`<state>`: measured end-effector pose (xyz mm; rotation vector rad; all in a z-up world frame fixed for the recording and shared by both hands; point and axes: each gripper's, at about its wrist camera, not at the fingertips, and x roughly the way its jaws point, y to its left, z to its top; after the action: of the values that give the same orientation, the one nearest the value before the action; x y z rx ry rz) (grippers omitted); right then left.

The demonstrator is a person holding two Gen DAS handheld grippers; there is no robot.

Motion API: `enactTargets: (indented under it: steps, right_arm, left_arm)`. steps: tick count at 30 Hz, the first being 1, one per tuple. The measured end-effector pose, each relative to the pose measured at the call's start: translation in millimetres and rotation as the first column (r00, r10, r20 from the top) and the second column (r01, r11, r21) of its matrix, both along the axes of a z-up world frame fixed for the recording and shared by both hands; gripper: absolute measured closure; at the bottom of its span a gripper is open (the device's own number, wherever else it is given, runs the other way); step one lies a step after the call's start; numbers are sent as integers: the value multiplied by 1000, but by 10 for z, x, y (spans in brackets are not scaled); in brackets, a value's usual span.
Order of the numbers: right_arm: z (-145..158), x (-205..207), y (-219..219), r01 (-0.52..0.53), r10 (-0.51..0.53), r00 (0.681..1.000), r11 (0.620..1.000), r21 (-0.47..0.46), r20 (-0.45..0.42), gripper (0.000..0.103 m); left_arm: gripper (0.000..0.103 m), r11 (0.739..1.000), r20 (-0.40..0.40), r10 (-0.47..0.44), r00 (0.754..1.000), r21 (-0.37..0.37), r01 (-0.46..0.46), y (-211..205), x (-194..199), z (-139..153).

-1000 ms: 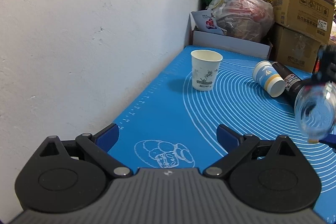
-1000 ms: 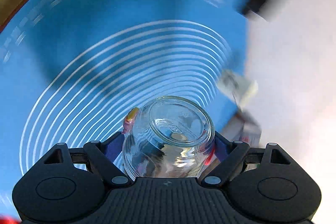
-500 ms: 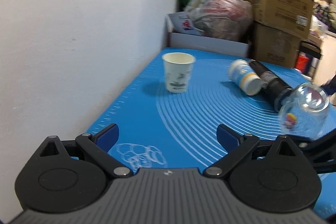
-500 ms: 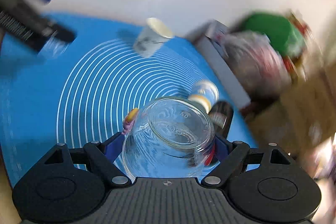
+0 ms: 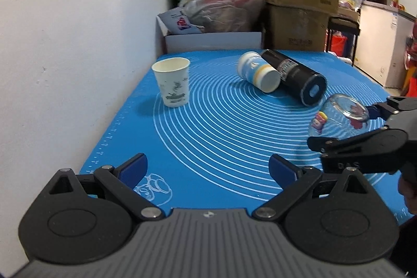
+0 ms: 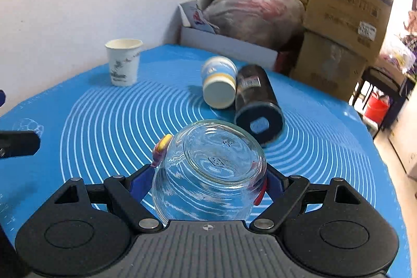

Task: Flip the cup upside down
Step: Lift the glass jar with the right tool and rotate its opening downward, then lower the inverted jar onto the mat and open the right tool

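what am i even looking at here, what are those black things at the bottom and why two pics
Each picture comes from a camera mounted on a hand-held gripper, looking forward along its fingers; the black shapes at the bottom are the gripper itself. The left gripper has its jaws open and empty. The right gripper has its jaws shut on a clear glass cup, base tipped up. On the blue mat stand a paper cup, with a blue-and-white cup and a black bottle lying on their sides.
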<state>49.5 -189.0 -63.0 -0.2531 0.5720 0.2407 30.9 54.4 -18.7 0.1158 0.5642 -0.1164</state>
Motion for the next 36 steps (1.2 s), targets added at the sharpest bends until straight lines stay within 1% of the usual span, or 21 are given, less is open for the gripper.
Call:
enactTargets:
  steps: [3,5,11,15,19,20,24,28,30,36]
  right_arm:
    - [-71,33,3,34,-34,999,999,-8,-14,18]
    - [-123,62,-8,48,-48,998,999,6,-36,18]
    - [-164,75,69,59,-60,998,998,-33,-29,18]
    - [-166,45,107,58,-60,998,996,-62,-30,14]
    - [-18,-145,31,50,-50,999,999,-7,5,1]
    - [28,-203,13,50,-50,999,999,-1,16,0]
    - [201,-468,-100,78,-79,996,997,25,30,0]
    - [327,-692,-292,144,-145,989,986,85,5,0]
    - [368,-785,-384,161,-161,987,981,108,-10,0]
    - [441,-1050,-540,192,-192,981,975,115,-16,0]
  left_arm:
    - [4,1000,-9,-18,1000,8,18,-36,8,-29]
    - [4,1000,-19,-29,999,10,29,-52,21,-53]
    - [4,999,-34,-45,998,10,45,-81,37,-81]
    - [4,999,-36,-43,998,5,44,-100,25,-68]
    - [4,999,-34,-41,999,5,41,-141,-13,-35]
    - [4,999,-32,-40,999,4,40,-155,-34,-19]
    - [4,999,-30,-36,999,-1,36,-202,-125,34]
    - [4,1000,-36,-25,999,-2,25,-249,-238,63]
    - [4,1000,-38,-21,999,-2,21,-261,-299,82]
    - [4,1000,-50,-19,999,-8,19,-307,-490,143]
